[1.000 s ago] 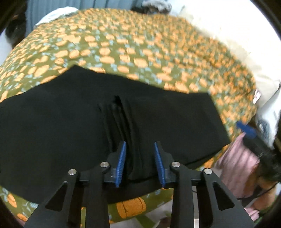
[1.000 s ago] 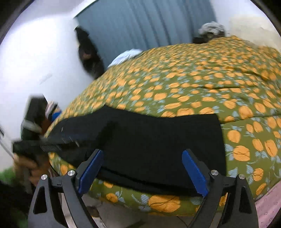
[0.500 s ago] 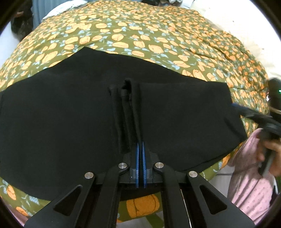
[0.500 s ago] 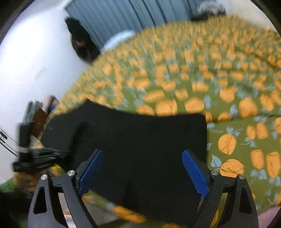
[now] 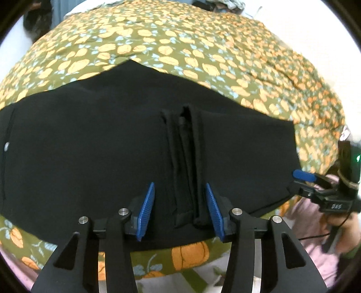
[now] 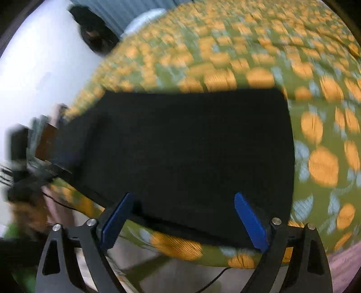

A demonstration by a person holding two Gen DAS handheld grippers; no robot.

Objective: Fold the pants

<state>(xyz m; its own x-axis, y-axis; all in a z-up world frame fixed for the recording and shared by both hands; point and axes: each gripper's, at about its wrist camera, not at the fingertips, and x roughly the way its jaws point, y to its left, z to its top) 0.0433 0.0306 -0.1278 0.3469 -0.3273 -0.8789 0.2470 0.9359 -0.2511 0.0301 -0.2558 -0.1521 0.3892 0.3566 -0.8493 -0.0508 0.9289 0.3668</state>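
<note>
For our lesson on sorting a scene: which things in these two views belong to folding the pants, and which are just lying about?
Part of the job:
- black pants, spread flat with bunched pleats in the middle
- left claw, opening astride the pleats
- right claw, open over the pants' edge
- pumpkin-print bedspread, the work surface

Just lying about:
- white bundle at the far edge
- grey curtain

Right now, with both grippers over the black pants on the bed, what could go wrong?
1. The left gripper is opening around the bunched ridge in the pants; released, the pleat may stay as a crease.
2. The right gripper is open over the near edge by the bedspread; closing there could pinch the bedspread too.
</note>
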